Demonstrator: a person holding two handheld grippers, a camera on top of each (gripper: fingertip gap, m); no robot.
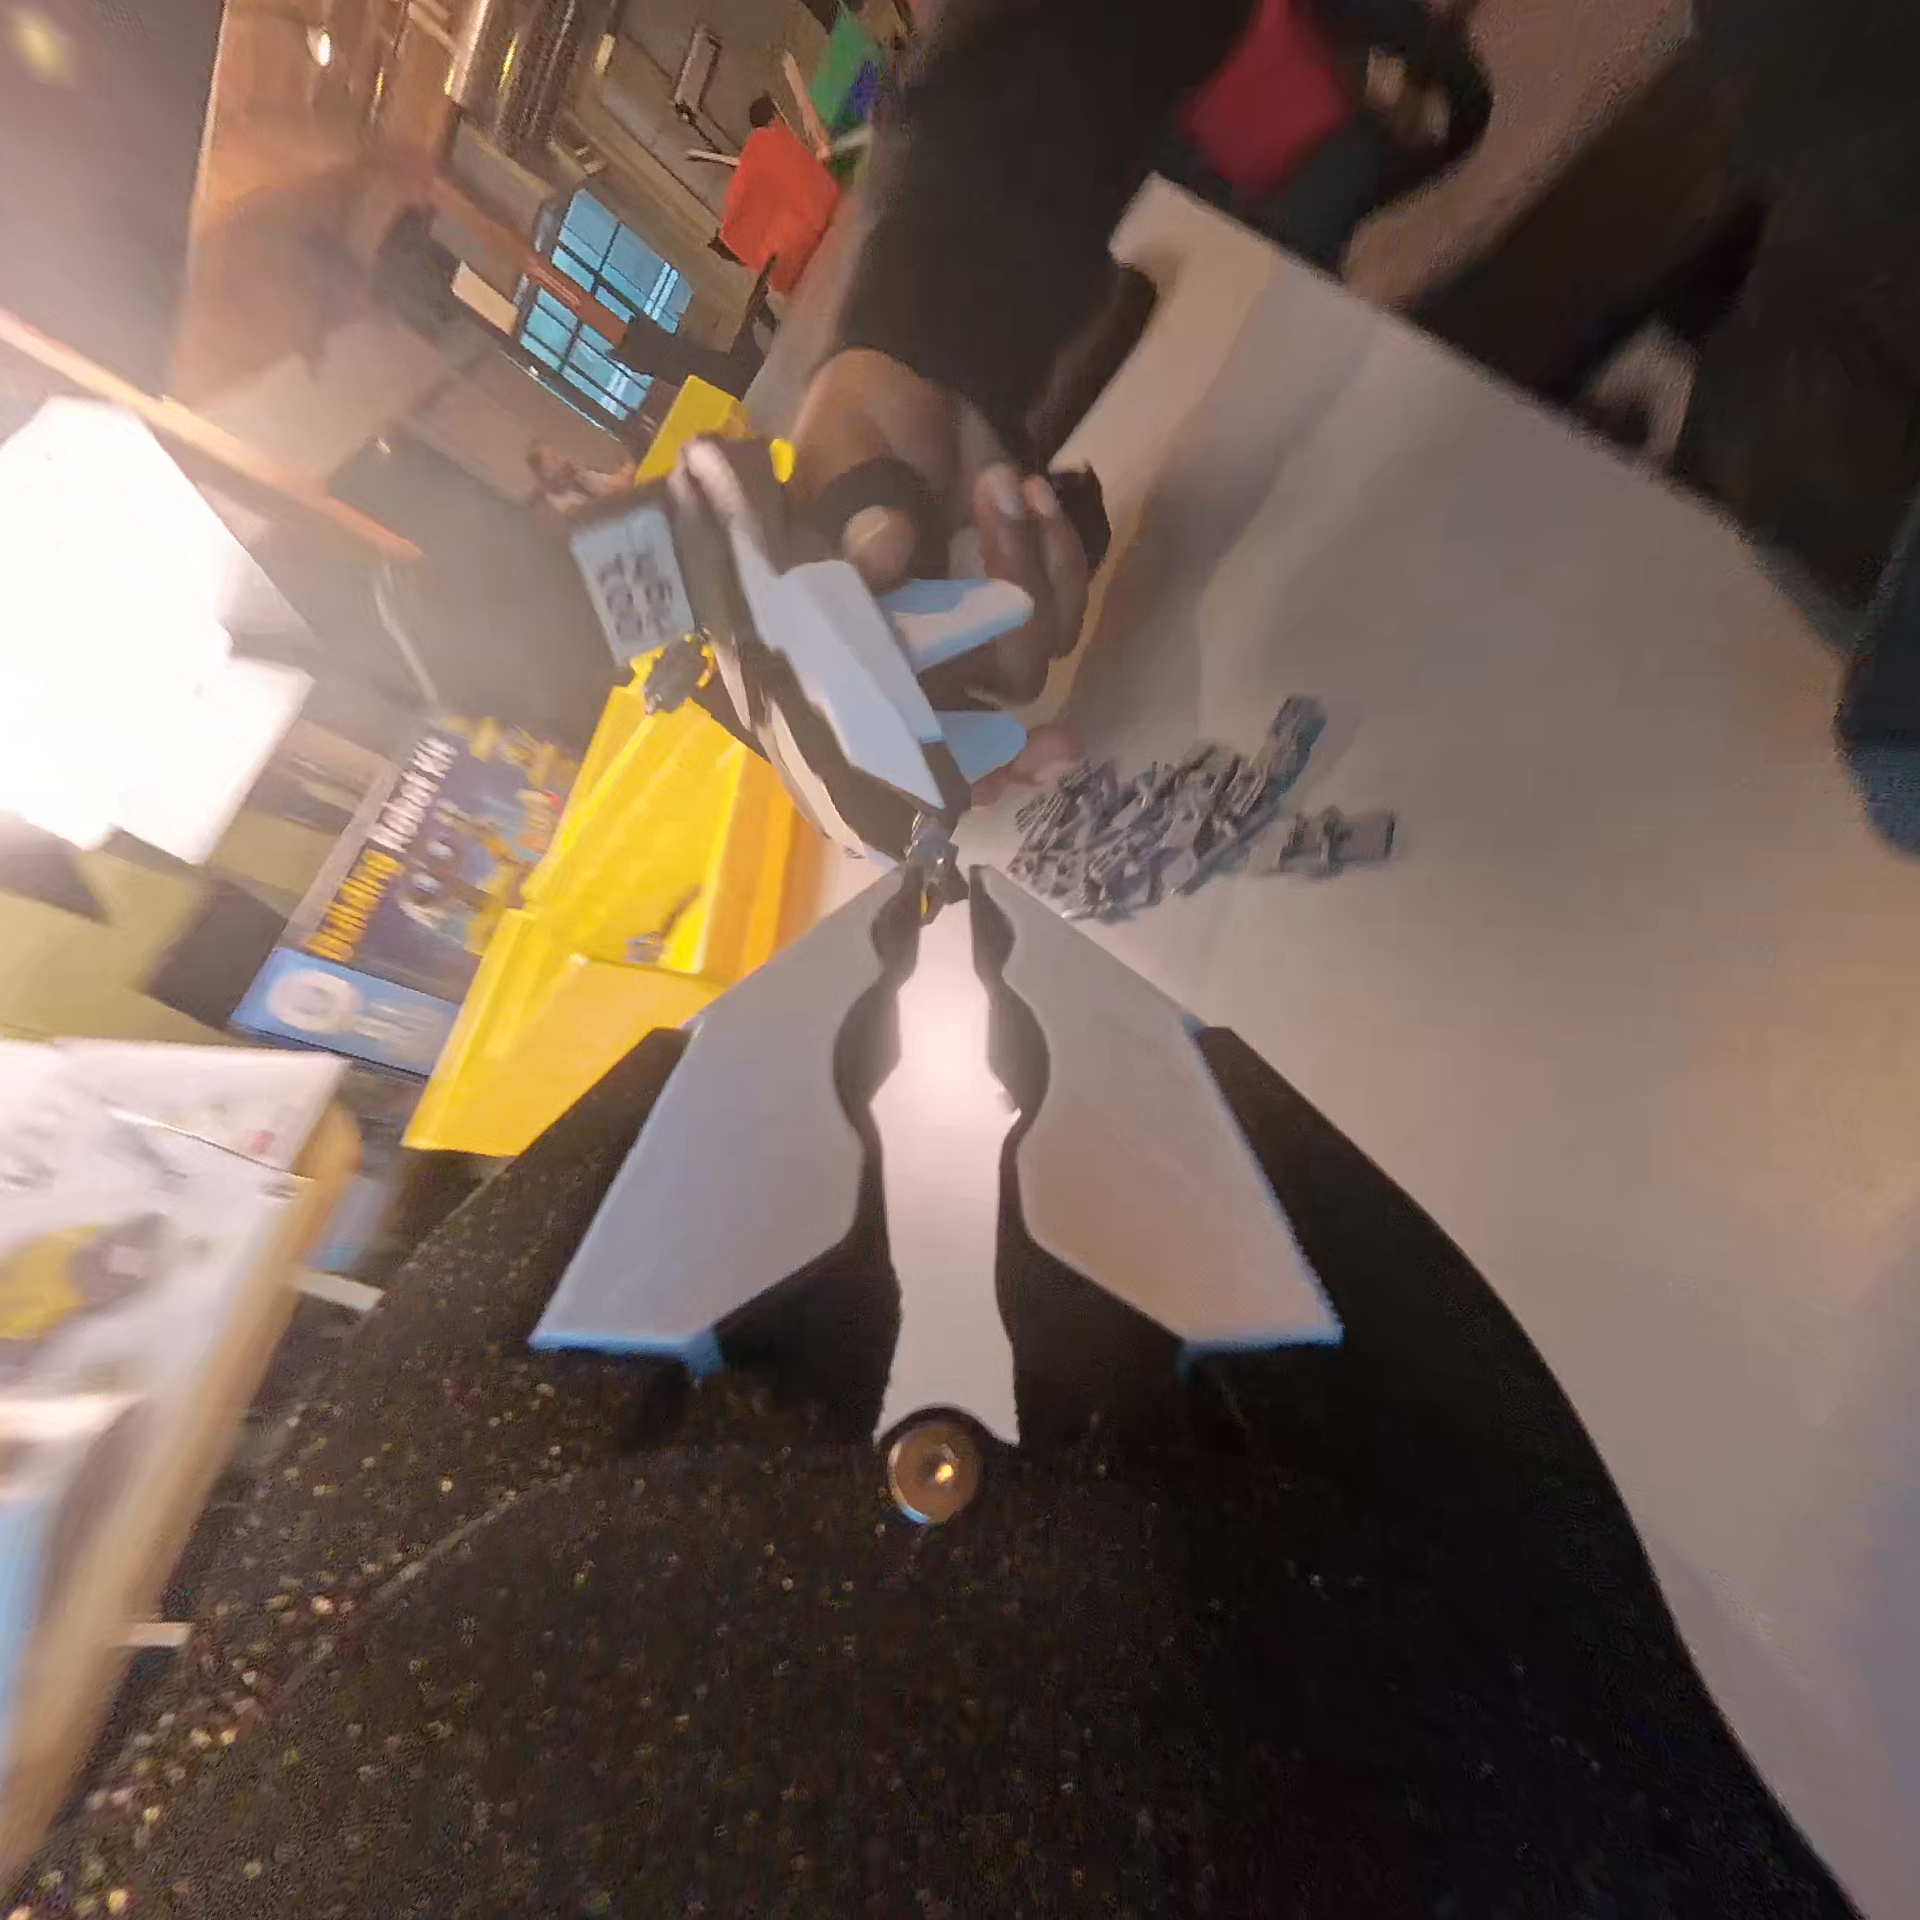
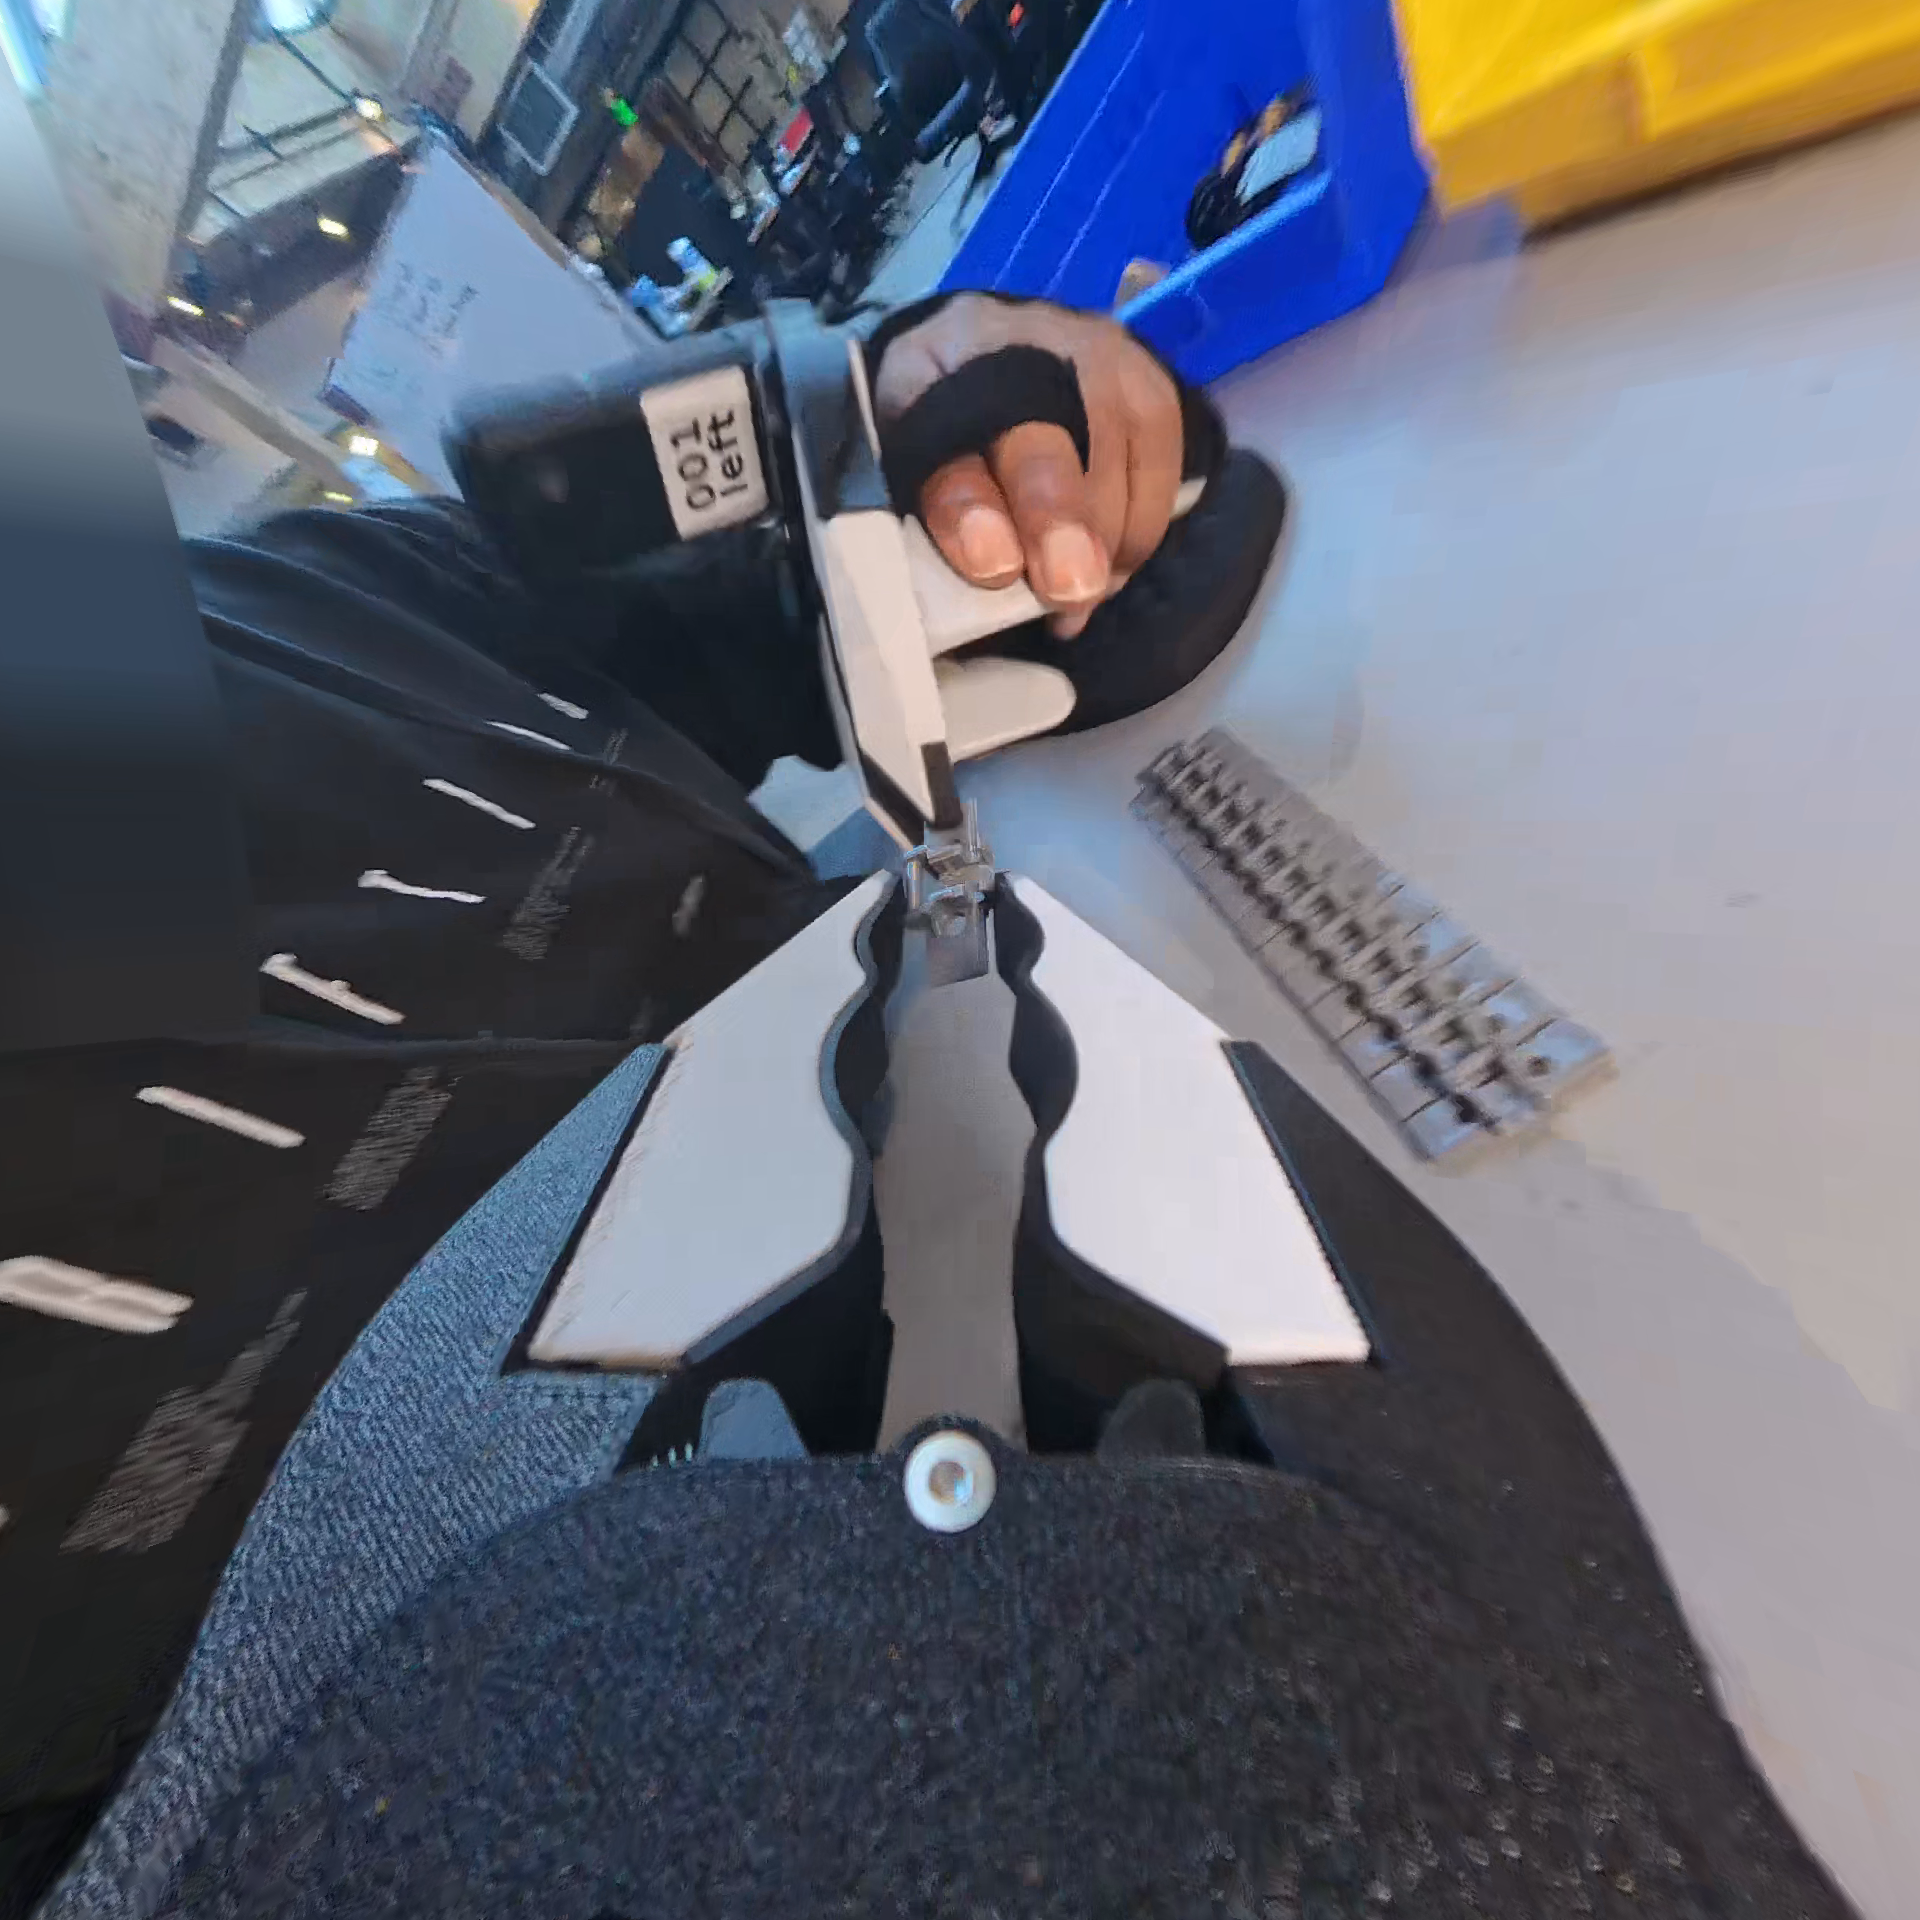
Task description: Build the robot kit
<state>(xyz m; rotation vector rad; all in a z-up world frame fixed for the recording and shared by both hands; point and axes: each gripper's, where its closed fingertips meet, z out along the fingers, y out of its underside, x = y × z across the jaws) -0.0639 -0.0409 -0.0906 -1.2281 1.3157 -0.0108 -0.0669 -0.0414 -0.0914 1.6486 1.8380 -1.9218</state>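
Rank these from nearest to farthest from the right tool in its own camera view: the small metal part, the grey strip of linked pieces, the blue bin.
1. Small silver metal part, gripped at the right tool tips.
2. Grey strip of linked pieces, on the table to the right.
3. Blue plastic bin, far back, upper right.

The small metal part (image 2: 948, 894) between the two sets of fingertips is too small and blurred for its shape to be made out. The grey pieces (image 1: 1174, 821) on the table (image 1: 1507, 935) are smeared by motion in the left wrist view. The yellow bin (image 2: 1662, 94) and blue bin (image 2: 1174, 177) are cut off by the top edge. The papers (image 1: 135, 1195) at left are blurred and cropped.
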